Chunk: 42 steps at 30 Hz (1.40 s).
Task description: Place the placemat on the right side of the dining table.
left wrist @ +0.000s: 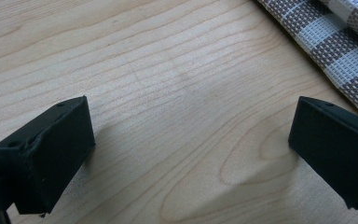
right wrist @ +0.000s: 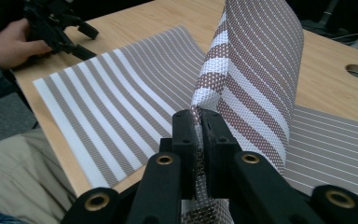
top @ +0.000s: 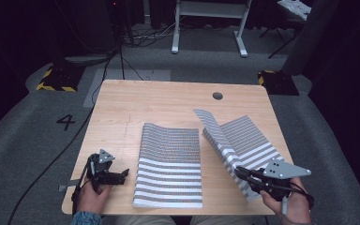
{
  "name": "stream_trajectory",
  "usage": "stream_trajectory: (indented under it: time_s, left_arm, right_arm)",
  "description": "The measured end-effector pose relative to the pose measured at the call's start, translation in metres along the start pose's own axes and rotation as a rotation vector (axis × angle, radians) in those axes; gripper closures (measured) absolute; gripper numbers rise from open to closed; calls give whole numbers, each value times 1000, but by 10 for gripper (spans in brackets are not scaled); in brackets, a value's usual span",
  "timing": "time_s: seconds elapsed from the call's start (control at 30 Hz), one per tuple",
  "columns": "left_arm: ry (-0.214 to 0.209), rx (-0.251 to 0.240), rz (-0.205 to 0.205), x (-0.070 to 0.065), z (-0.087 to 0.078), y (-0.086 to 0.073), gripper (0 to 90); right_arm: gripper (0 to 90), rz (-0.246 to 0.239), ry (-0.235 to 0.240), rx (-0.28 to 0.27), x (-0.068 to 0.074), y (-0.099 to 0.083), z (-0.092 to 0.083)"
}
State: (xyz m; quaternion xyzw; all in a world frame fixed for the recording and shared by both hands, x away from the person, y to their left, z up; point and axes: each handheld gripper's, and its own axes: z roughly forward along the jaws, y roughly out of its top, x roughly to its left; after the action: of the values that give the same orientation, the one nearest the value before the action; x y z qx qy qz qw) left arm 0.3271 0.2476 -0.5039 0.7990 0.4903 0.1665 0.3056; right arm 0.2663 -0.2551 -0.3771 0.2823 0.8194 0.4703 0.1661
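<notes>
Folding was under way: right tool (right wrist: 200, 122) had clamped an edge of the striped mat (top: 243, 136) near the surface's (top: 168, 98) right edge, lifting it. Left tool (top: 115, 176) rested wide open, empty, beside the flat mat (top: 171, 164). Next, probably, carrying the edge across.

Your high view looks forward and down over the whole pale wooden table (top: 178, 96). Your gripper cameras sit close, looking along their jaws; all three share the flat striped woven placemat (top: 171, 161).
</notes>
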Motion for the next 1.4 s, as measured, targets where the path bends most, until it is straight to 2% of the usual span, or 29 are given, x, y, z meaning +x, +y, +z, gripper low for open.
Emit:
stream_trajectory:
  time_s: [0.2, 0.33, 0.4, 0.57, 0.87, 0.9, 0.93, 0.97, 1.0, 1.03, 1.07, 1.17, 1.2, 1.27, 1.3, 1.33, 1.37, 1.4]
  left_arm:
    - [0, 0, 0, 0, 0, 0, 2]
    - [0, 0, 0, 0, 0, 0, 3]
    - [0, 0, 0, 0, 0, 0, 3]
    - [0, 0, 0, 0, 0, 0, 2]
    - [-1, 0, 0, 0, 0, 0, 3]
    - [-1, 0, 0, 0, 0, 0, 3]
    - [-1, 0, 0, 0, 0, 0, 3]
    - [-1, 0, 0, 0, 0, 0, 3]
    - [0, 0, 0, 0, 0, 0, 2]
    - [0, 0, 0, 0, 0, 0, 2]
    - [0, 0, 0, 0, 0, 0, 3]
    - [0, 0, 0, 0, 0, 0, 2]
    - [0, 0, 0, 0, 0, 0, 3]
    - [0, 0, 0, 0, 0, 0, 2]
    - [0, 0, 0, 0, 0, 0, 2]
    - [0, 0, 0, 0, 0, 0, 2]
    - [0, 0, 0, 0, 0, 0, 3]
    - [0, 0, 0, 0, 0, 0, 3]
  right_arm:
    - [854, 1, 49, -9, 9, 2, 9]
    - [854, 46, 113, -39, 12, 2, 15]
    - [853, 54, 126, -39, 14, 1, 19]
    - [854, 51, 135, -24, 18, -2, 27]
    - [851, 59, 128, 24, 16, -16, 44]
    - [832, 69, 130, 27, 16, -18, 45]
    - [753, 73, 147, 50, 16, -20, 48]
    - [753, 73, 147, 50, 16, -20, 48]
    - [620, 91, 203, 103, 18, -24, 54]
    - [620, 91, 203, 103, 18, -24, 54]
    - [506, 121, 217, 80, 20, -28, 56]
    - [485, 136, 206, 54, 18, -27, 51]
    - [456, 156, 170, 23, 12, -26, 45]
    - [438, 175, 129, 2, 4, -26, 38]
    - [438, 175, 129, 2, 4, -26, 38]
    - [430, 180, 105, -2, -1, -26, 35]
    - [414, 182, 53, 0, -11, -29, 28]
    - [414, 182, 53, 0, -11, -29, 28]
